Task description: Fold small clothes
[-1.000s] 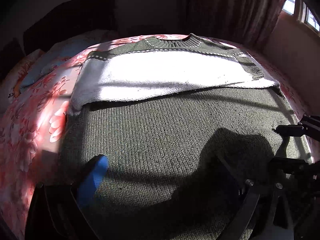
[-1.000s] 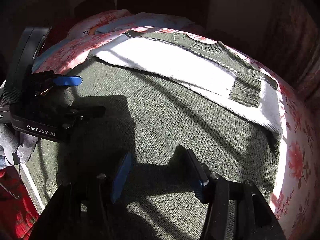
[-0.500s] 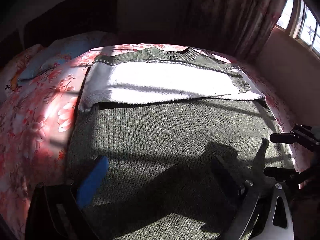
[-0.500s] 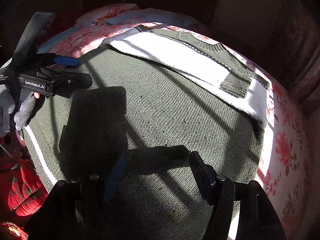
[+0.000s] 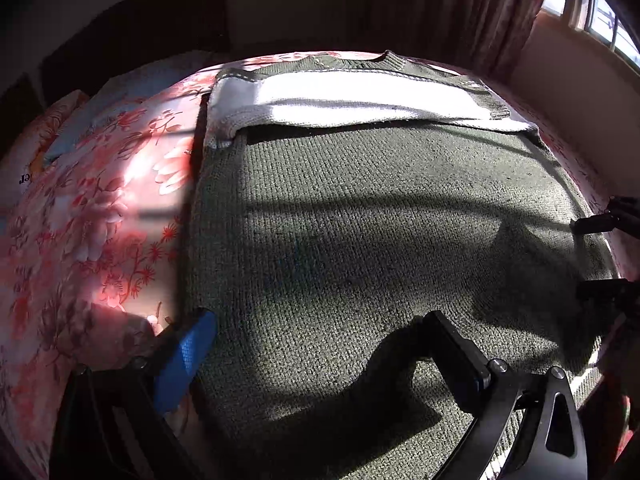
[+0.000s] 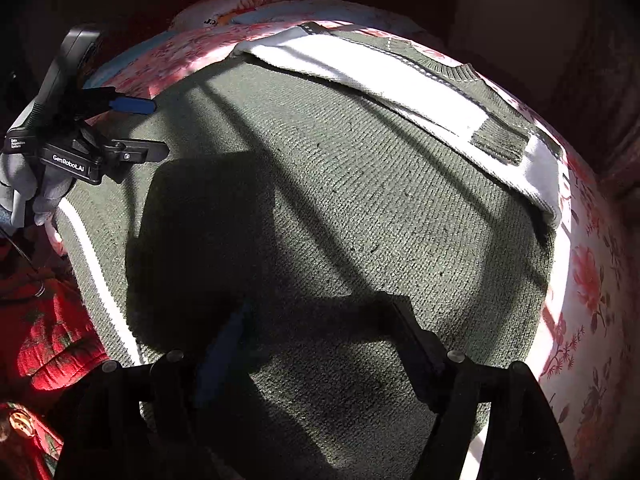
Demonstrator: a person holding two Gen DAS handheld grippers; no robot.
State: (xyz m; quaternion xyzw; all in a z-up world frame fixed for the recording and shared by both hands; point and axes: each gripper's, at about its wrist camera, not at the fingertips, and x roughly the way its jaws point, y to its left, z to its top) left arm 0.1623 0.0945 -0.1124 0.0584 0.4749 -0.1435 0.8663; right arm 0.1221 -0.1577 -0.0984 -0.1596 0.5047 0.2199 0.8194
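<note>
On my left, toward nine o'clock, the pink floral bedspread (image 5: 92, 216) lies bare in the sun, with pillows (image 5: 86, 116) up at ten o'clock by the dark headboard. My left gripper (image 5: 316, 344) hangs over the near left corner of the sweater, jaws spread wide with nothing between them; its blue pad (image 5: 184, 360) sits right at the sweater's left edge, at about seven o'clock, and the black finger (image 5: 456, 352) is over the knit at five o'clock.

The grey-green knitted sweater (image 5: 380, 232) lies flat across the bed, filling the middle. Its white sleeves (image 5: 360, 100) are folded across the chest at twelve o'clock, just below the ribbed collar (image 5: 360, 62). One green cuff (image 6: 500, 142) rests on the white band toward two o'clock in my right view.

My right gripper (image 6: 320, 328) hovers over the sweater's lower part, in shadow; its jaws have just been opening and now stand wide, gripping nothing. At three o'clock a curtain (image 5: 460, 8) hangs beside the sunlit window (image 5: 592, 16).
</note>
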